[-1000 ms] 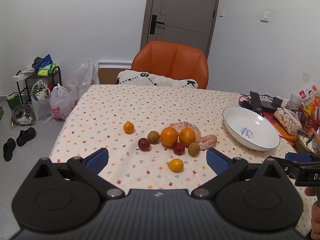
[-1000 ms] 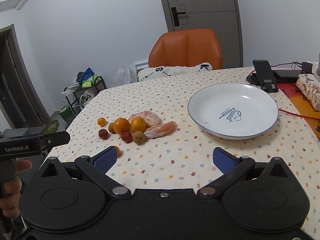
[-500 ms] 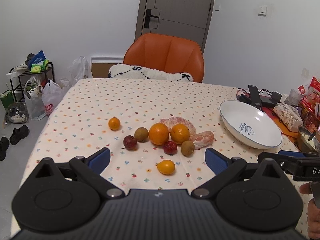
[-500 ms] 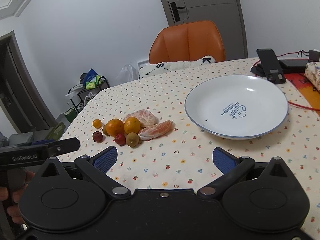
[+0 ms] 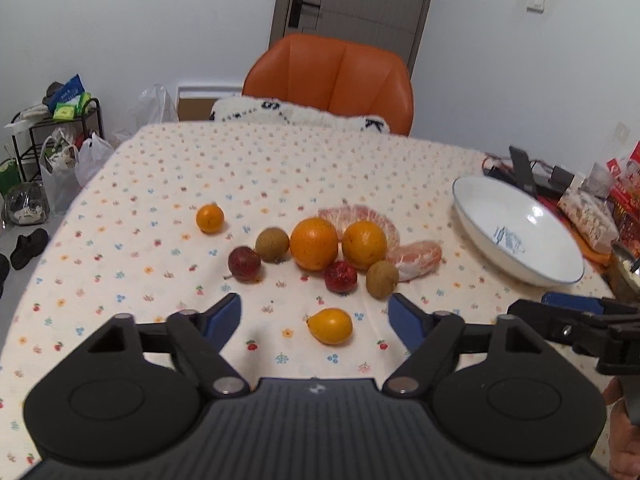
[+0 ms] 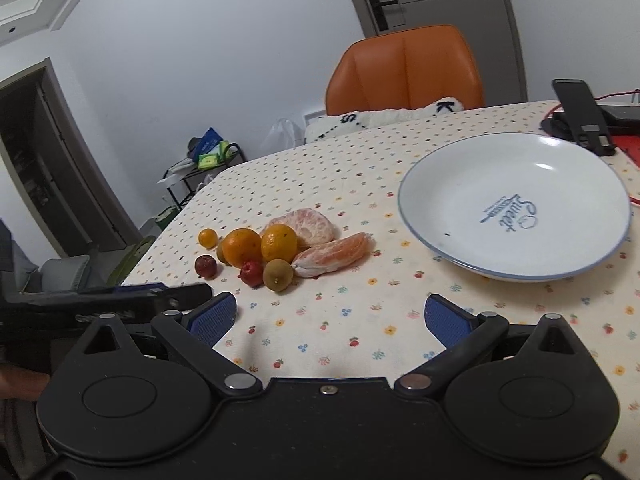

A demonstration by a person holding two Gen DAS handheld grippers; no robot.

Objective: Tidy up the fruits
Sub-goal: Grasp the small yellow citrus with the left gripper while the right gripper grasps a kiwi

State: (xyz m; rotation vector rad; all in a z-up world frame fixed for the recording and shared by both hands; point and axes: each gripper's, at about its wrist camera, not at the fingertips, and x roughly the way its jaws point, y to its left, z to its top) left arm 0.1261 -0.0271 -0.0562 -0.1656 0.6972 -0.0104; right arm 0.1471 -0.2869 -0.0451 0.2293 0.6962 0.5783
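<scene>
**Left gripper lining up on the nearest fruit, plate empty**

Left gripper (image 5: 314,316) hovers low over the floral-print tablecloth (image 5: 140,208), jaws wide apart, nothing in them. The small yellow-orange teardrop-shaped fruit (image 5: 330,325) sits just below frame centre, btwn the two blue pads and slightly right of the midline. Right gripper (image 6: 328,316) is also spread wide and empty, aimed at bare cloth btwn the fruit pile and the white blue-rimmed ceramic plate (image 6: 516,276), which takes up the right of its view and holds nothing.

Rest of the fruit is clustered mid-frame in the left view: two round oranges (image 5: 314,243), two dark red round fruits (image 5: 340,276), two brown fuzzy kiwis (image 5: 382,279), peeled pink pomelo pieces (image 5: 418,258), plus a small tangerine (image 5: 209,218) off by itself to the upper left.

Step in hand, as I read it: grab the teardrop fruit first, since it's closest and stands clear of the pile. To do it well: nudge right to centre it, drop till pads straddle its widest part, close gently as the skin looks soft. Approach along the long axis so it doesn't roll out. Keep clear of the right gripper's tip at the right edge of the left view.
</scene>
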